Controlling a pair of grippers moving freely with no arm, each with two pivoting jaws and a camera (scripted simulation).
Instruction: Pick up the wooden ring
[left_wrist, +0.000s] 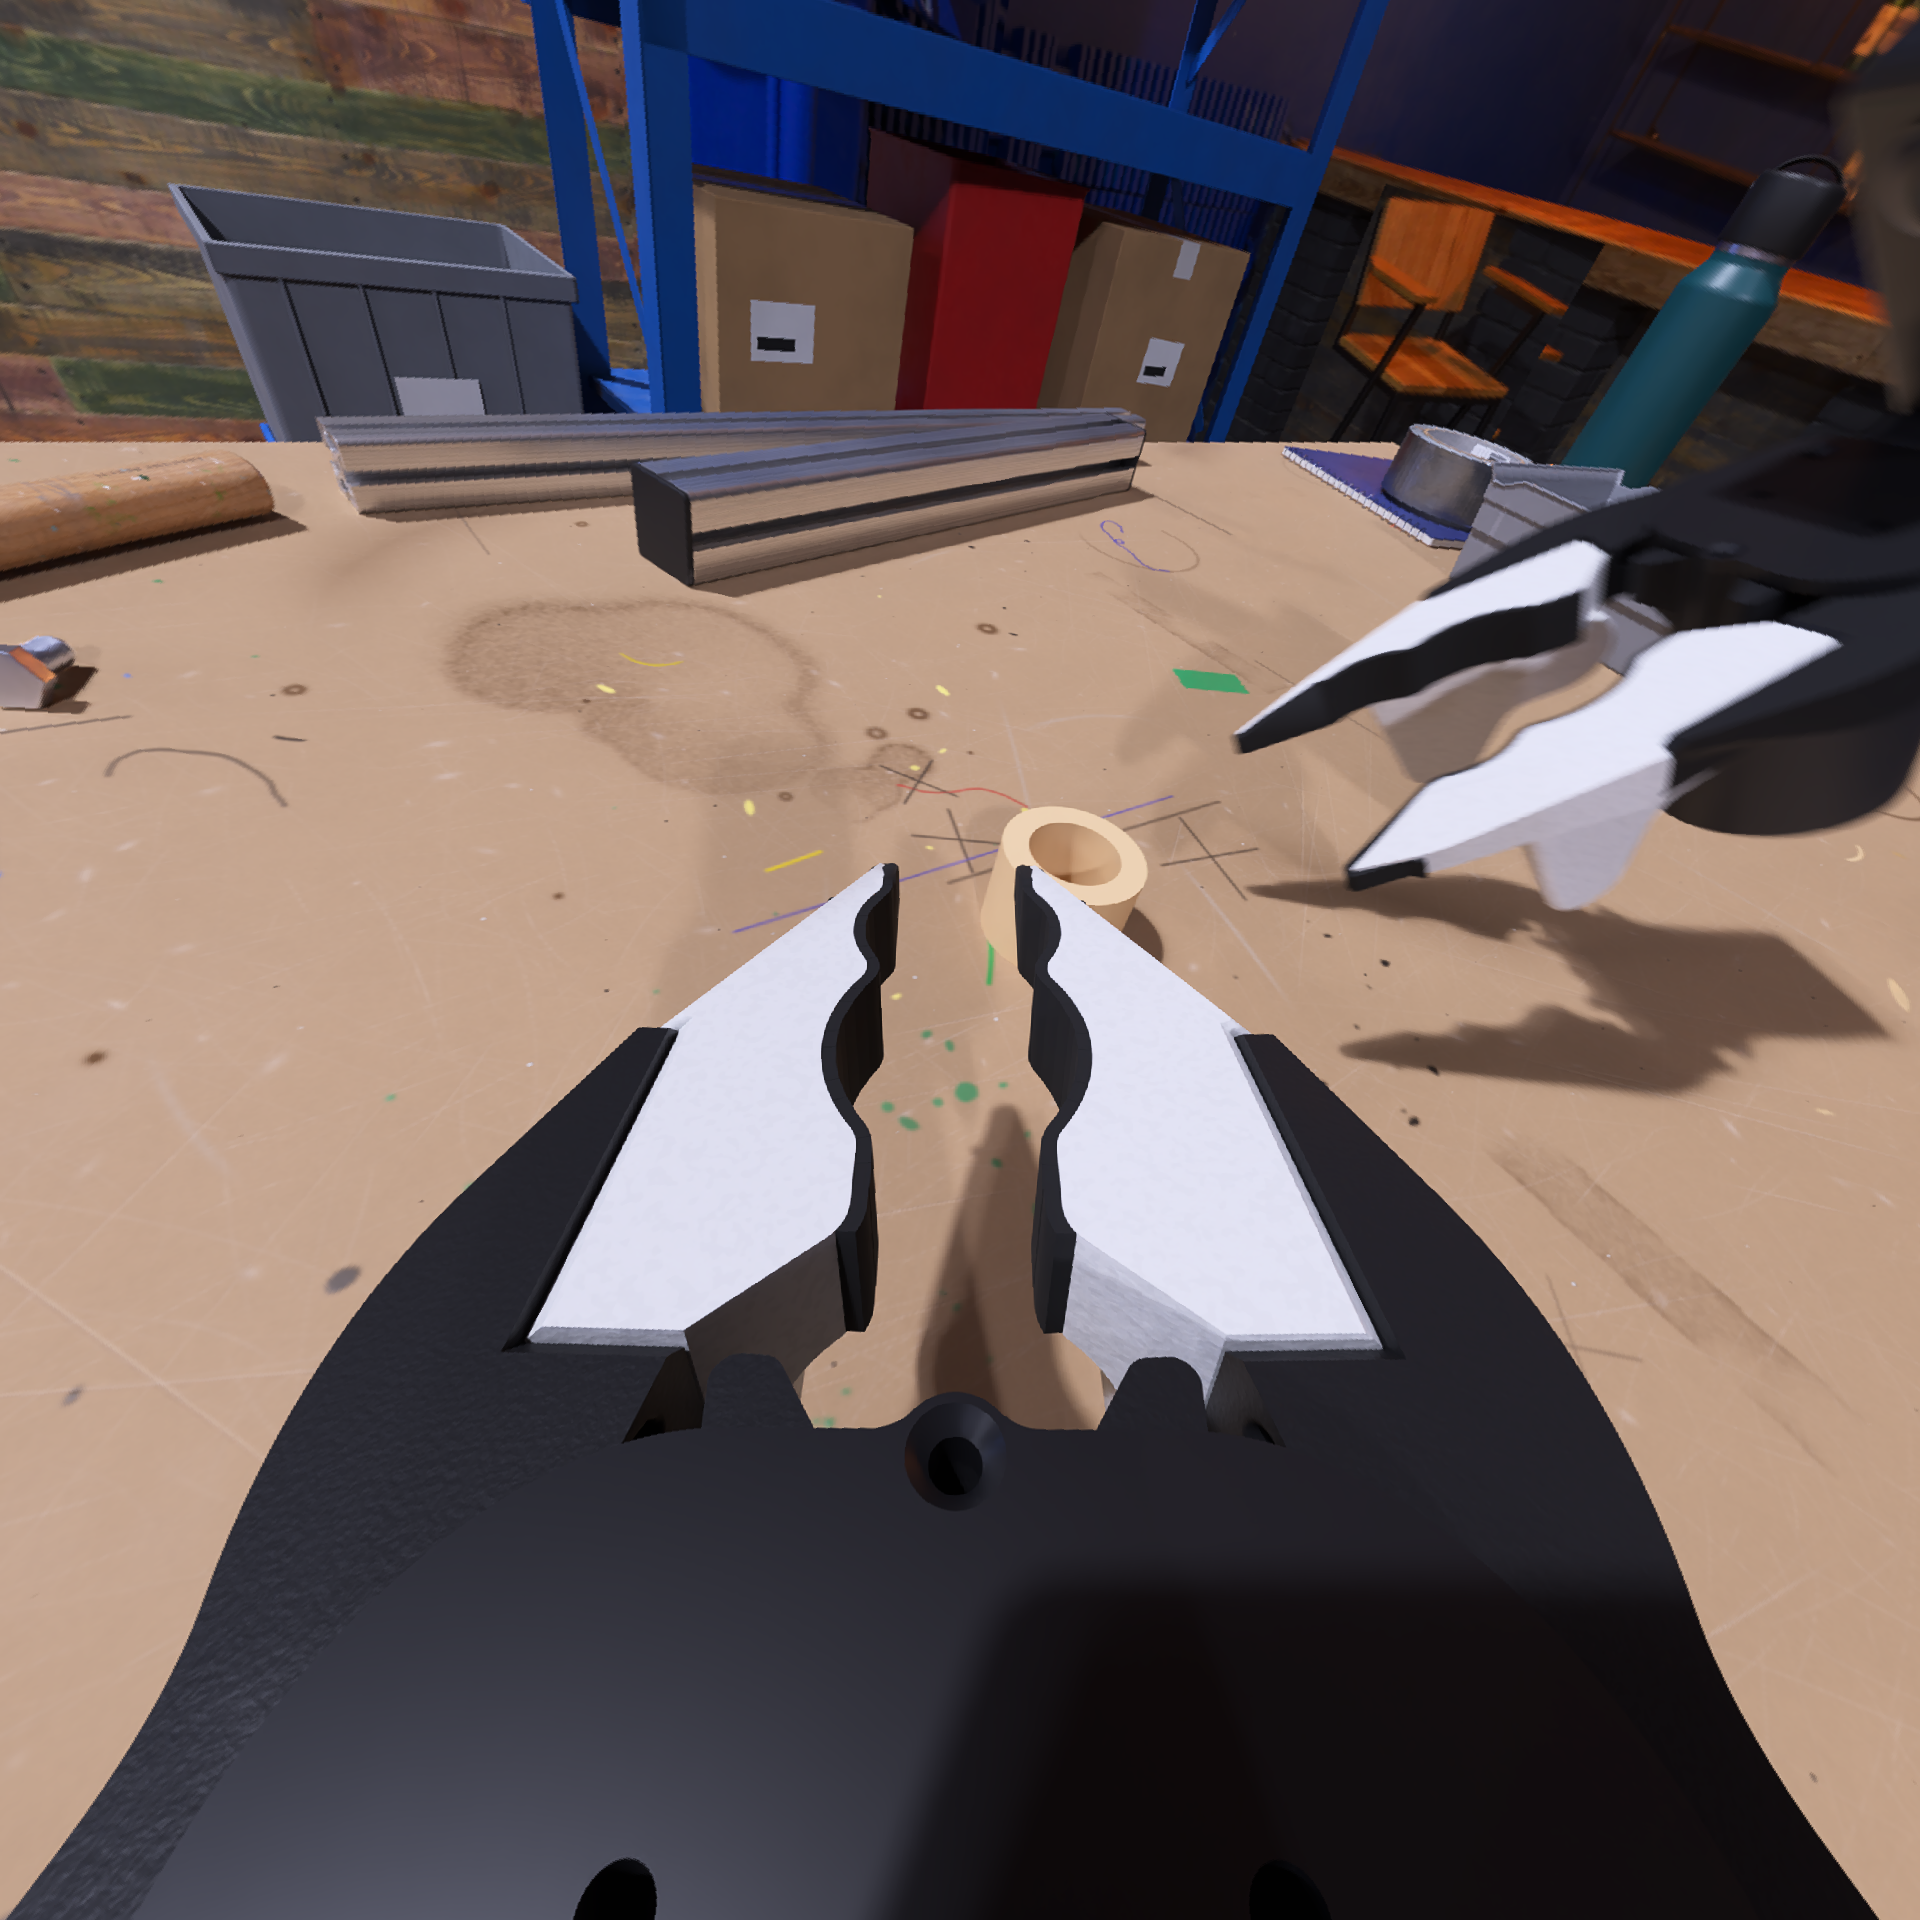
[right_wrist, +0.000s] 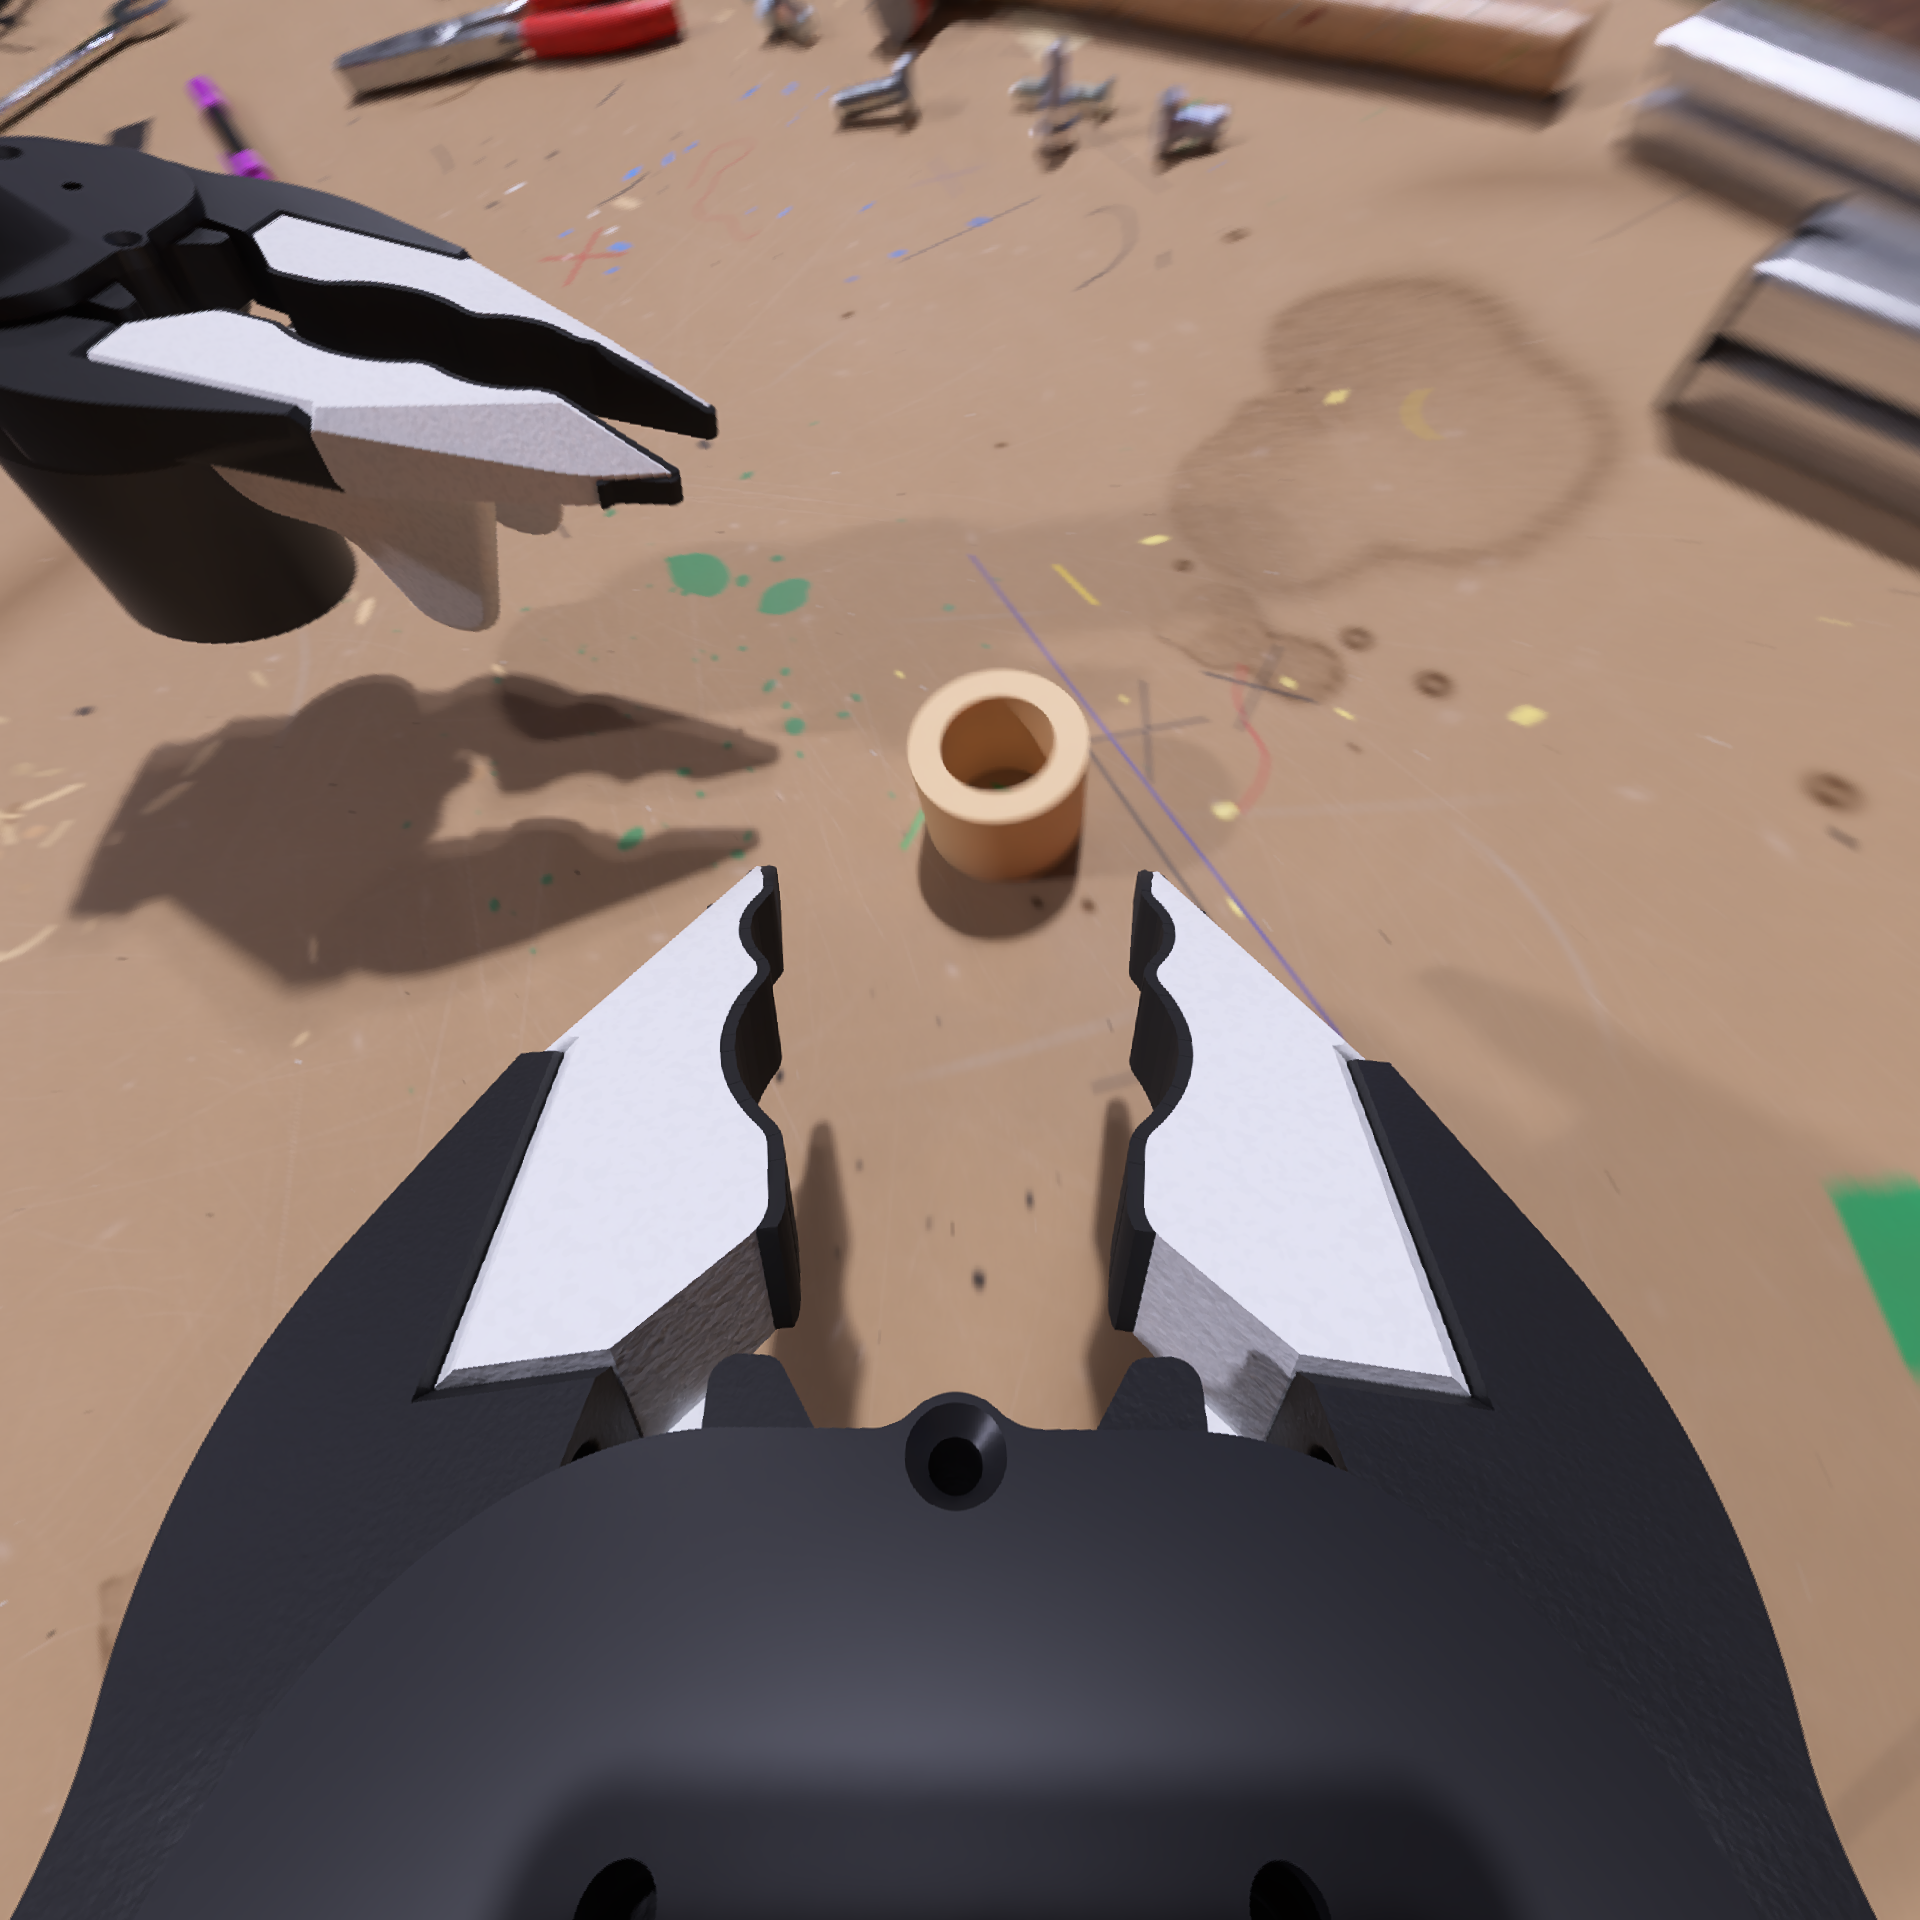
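The wooden ring (left_wrist: 1122, 878) is a short pale tube standing upright on the tan table (left_wrist: 416, 987). In the left wrist view it sits just past my left gripper (left_wrist: 956, 878), slightly to the right, partly behind the right fingertip. The left jaws are narrowly open and empty. My right gripper (right_wrist: 956, 883) is wide open and empty, with the ring (right_wrist: 997, 831) just ahead of the gap between its fingertips. Each gripper shows in the other's view: the right one (left_wrist: 1299, 810) and the left one (right_wrist: 694, 455), both hovering above the table.
Two aluminium bars (left_wrist: 883, 499) lie across the far table; they also show at the right (right_wrist: 1808, 312). A wooden block (left_wrist: 125, 504), grey bin (left_wrist: 384, 312), teal bottle (left_wrist: 1704, 332) and tape roll (left_wrist: 1439, 473) stand around. Red-handled pliers (right_wrist: 520, 36) and metal brackets (right_wrist: 1060, 99) lie farther off.
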